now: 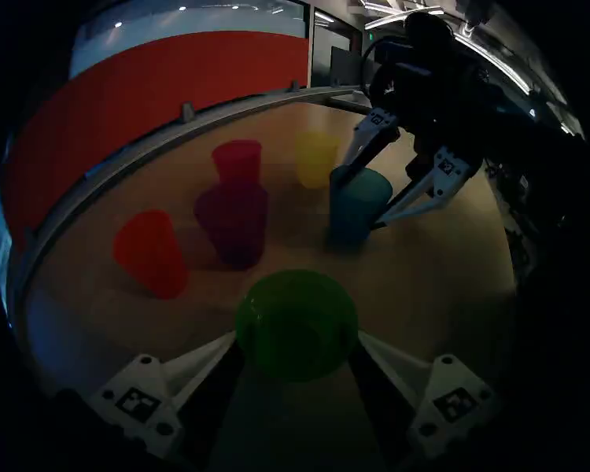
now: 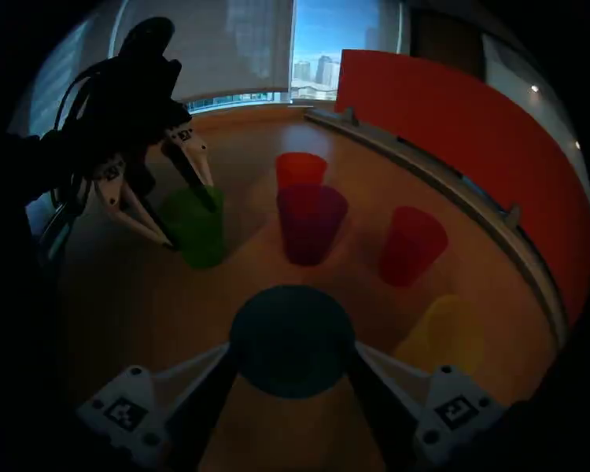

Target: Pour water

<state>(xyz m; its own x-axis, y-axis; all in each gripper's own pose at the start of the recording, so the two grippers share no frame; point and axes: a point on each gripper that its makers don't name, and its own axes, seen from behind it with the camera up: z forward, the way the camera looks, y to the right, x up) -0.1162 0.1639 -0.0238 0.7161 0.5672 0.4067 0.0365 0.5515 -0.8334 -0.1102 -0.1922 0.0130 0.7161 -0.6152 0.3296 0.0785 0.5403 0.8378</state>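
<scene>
My left gripper (image 1: 296, 338) is shut on a green cup (image 1: 296, 315), which stands upright with its open mouth facing the camera. My right gripper (image 2: 292, 346) is shut on a teal cup (image 2: 292, 334), also upright. In the left gripper view the right gripper (image 1: 356, 206) holds the teal cup (image 1: 359, 197) on the wooden table (image 1: 436, 275). In the right gripper view the left gripper (image 2: 191, 222) grips the green cup (image 2: 194, 228) at the left. I cannot tell whether either cup holds water.
Between the two held cups stand a purple cup (image 1: 234, 222), a magenta cup (image 1: 237, 161), a yellow cup (image 1: 316, 157) and an orange-red cup (image 1: 151, 253). A red wall panel (image 1: 161, 86) with a metal rail runs along the table's far edge.
</scene>
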